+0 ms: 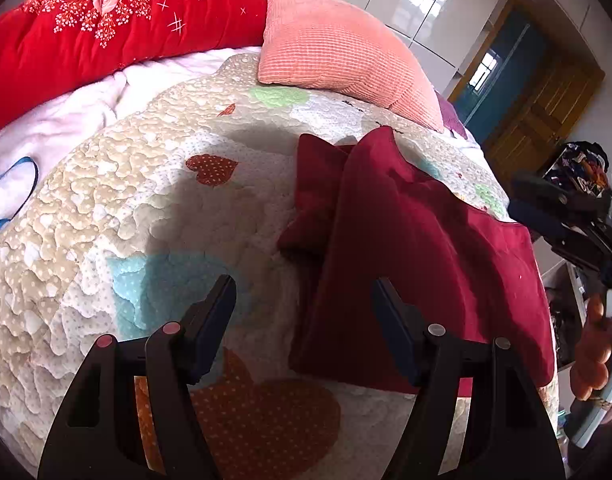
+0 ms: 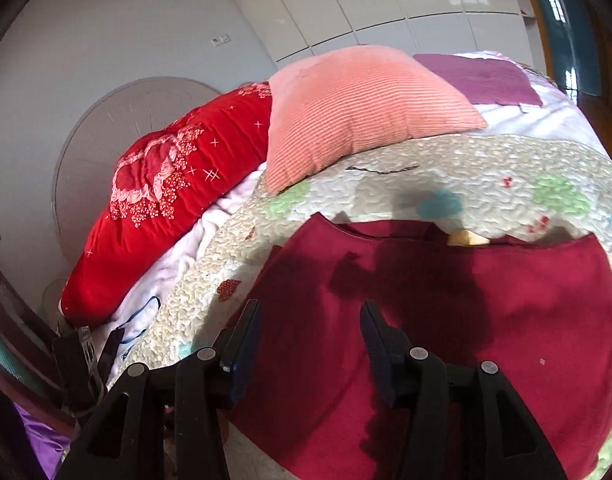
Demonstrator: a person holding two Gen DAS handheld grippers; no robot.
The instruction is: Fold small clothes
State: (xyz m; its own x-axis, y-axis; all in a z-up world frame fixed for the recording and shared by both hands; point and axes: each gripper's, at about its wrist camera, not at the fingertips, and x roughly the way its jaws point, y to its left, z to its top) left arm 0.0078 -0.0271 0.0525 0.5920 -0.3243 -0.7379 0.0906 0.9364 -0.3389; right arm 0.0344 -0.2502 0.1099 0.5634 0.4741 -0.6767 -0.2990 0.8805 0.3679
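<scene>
A dark red garment [image 1: 418,256] lies partly folded on the quilted bedspread [image 1: 125,208], one side doubled over the middle. My left gripper [image 1: 303,300] is open and empty, hovering above the garment's near left edge. In the right wrist view the same garment [image 2: 506,320] spreads flat, neckline toward the pillows. My right gripper [image 2: 310,322] is open and empty just above the garment's left part. The right gripper also shows in the left wrist view [image 1: 562,216] at the far right edge.
A pink ribbed pillow [image 2: 358,108] and a red floral quilt [image 2: 177,200] lie at the head of the bed. A purple cloth [image 2: 482,78] lies behind the pillow. White blanket [image 1: 57,120] at the left. Wooden door [image 1: 542,112] and cluttered shelves to the right.
</scene>
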